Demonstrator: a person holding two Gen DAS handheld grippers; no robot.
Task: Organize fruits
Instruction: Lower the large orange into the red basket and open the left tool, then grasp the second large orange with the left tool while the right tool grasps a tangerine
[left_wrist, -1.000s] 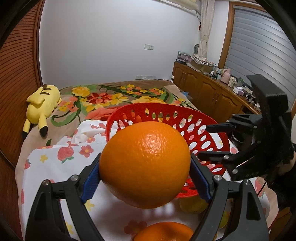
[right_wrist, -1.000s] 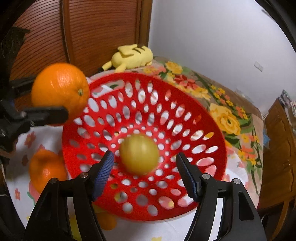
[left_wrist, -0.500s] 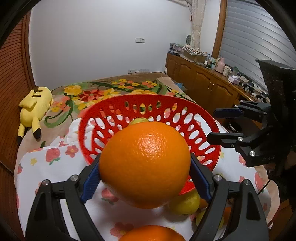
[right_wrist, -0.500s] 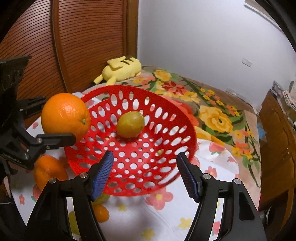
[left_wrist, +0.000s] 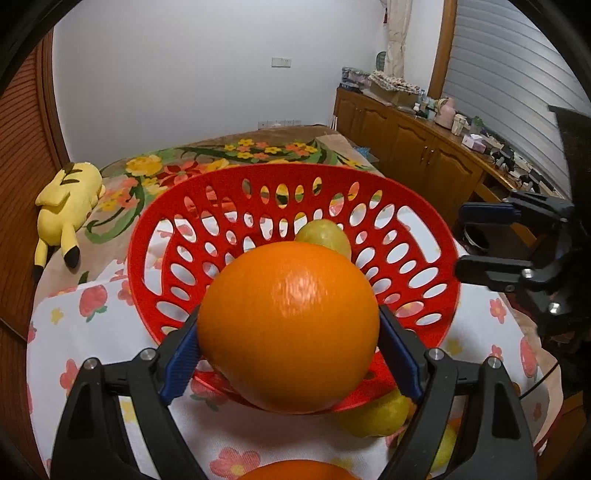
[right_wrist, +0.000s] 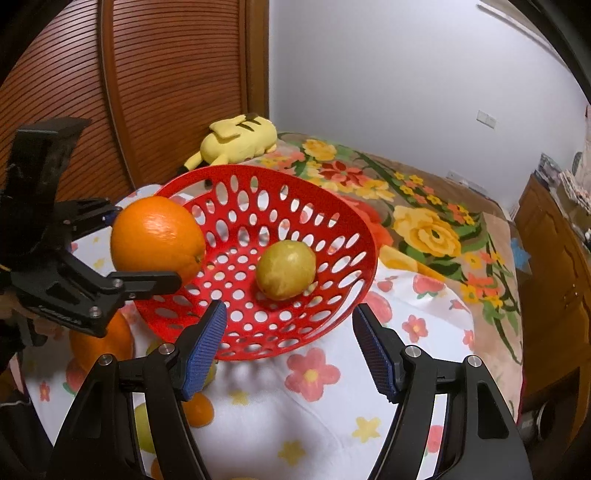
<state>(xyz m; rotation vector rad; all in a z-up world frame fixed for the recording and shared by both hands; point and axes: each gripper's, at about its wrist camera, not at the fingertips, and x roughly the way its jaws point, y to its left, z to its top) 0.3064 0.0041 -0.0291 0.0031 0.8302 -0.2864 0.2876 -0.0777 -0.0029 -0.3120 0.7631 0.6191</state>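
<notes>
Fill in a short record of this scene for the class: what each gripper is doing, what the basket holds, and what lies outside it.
left gripper: shut on orange, held over the basket's near rim
right gripper: open, holding nothing
basket: red, perforated, holds one lemon
outside basket: second orange and other fruit on the floral cloth
background: yellow plush

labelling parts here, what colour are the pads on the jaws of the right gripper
Blue, with a fine textured grip surface, on black arms. The pads of the right gripper show best in the right wrist view.
</notes>
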